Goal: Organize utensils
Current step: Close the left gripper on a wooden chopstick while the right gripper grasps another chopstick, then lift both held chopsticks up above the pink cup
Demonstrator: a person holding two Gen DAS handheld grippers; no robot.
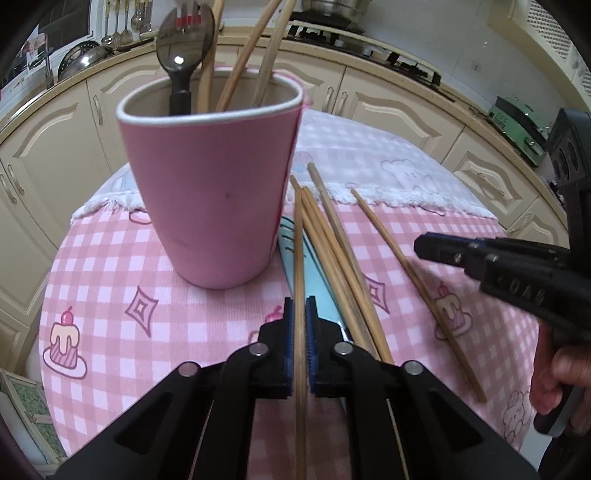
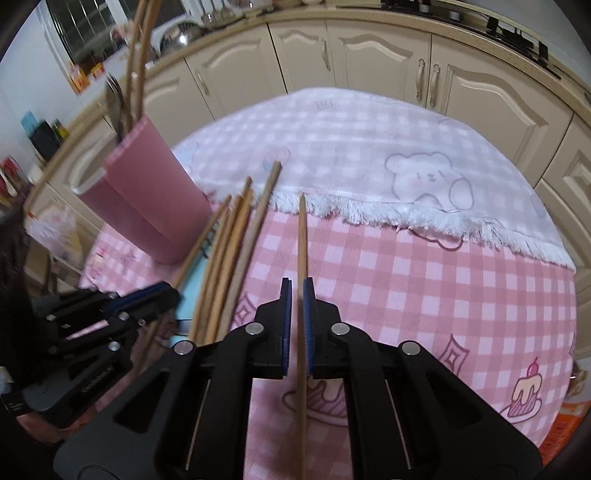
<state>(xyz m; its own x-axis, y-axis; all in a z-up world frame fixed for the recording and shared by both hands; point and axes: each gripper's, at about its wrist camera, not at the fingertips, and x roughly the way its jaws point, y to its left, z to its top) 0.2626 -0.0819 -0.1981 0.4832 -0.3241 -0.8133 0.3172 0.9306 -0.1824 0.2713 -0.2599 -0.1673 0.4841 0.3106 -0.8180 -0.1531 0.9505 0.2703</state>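
Observation:
A pink cup [image 1: 210, 192] stands on the checked tablecloth and holds a black spoon [image 1: 183, 48] and several wooden chopsticks. More chopsticks [image 1: 332, 251] lie in a loose bunch right of the cup, over a light blue utensil [image 1: 314, 280]. My left gripper [image 1: 300, 317] is shut on one chopstick [image 1: 299, 236] of the bunch. My right gripper [image 2: 297, 306] has its jaws closed around a single chopstick [image 2: 303, 236] lying apart on the right. The cup [image 2: 147, 206] and the left gripper [image 2: 147, 299] show at the left of the right wrist view.
A white fringed towel [image 2: 369, 155] with a bear print covers the far half of the table. Cream kitchen cabinets [image 2: 369, 55] curve behind the table. A stove [image 1: 369, 40] and hanging ladles [image 1: 122, 26] are on the counter beyond.

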